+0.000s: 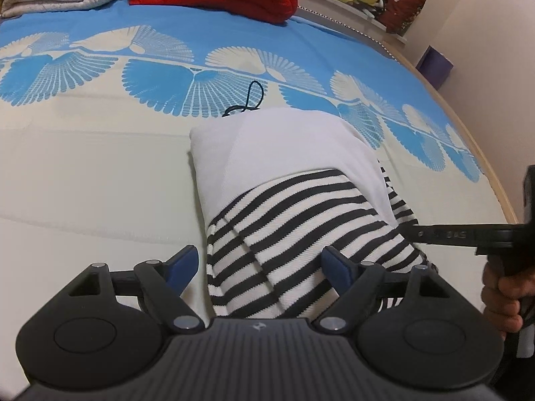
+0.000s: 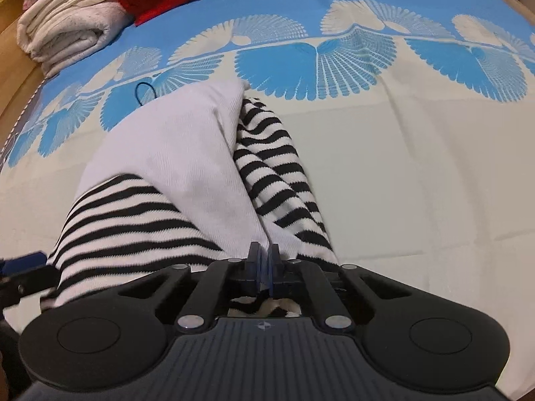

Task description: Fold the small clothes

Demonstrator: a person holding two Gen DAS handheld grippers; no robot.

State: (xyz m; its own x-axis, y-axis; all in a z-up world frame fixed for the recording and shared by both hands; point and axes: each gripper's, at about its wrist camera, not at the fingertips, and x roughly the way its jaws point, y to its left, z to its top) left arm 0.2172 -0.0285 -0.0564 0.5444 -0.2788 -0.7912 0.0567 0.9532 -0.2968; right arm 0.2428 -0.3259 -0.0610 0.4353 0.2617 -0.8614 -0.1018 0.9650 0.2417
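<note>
The bed, spread with a cream and blue fan-print cover, fills both views. The garment, a small white-and-striped piece already folded narrow, lies in the middle of each frame, reaching from the lower edge up toward the blue band.

To fold this well, the right tool, pinched tight on the near hem at the lower middle of its view, probably ought to lift only slightly and carry the hem straight up the frame, so the layers stay stacked. The left tool stands wide at the lower centre of its view, its fingers straddling the striped end without gripping; it could press the cloth down as an anchor.

The cloth looks like soft ribbed knit, white panel over black stripes, a loose striped fold spilling to its right.
</note>
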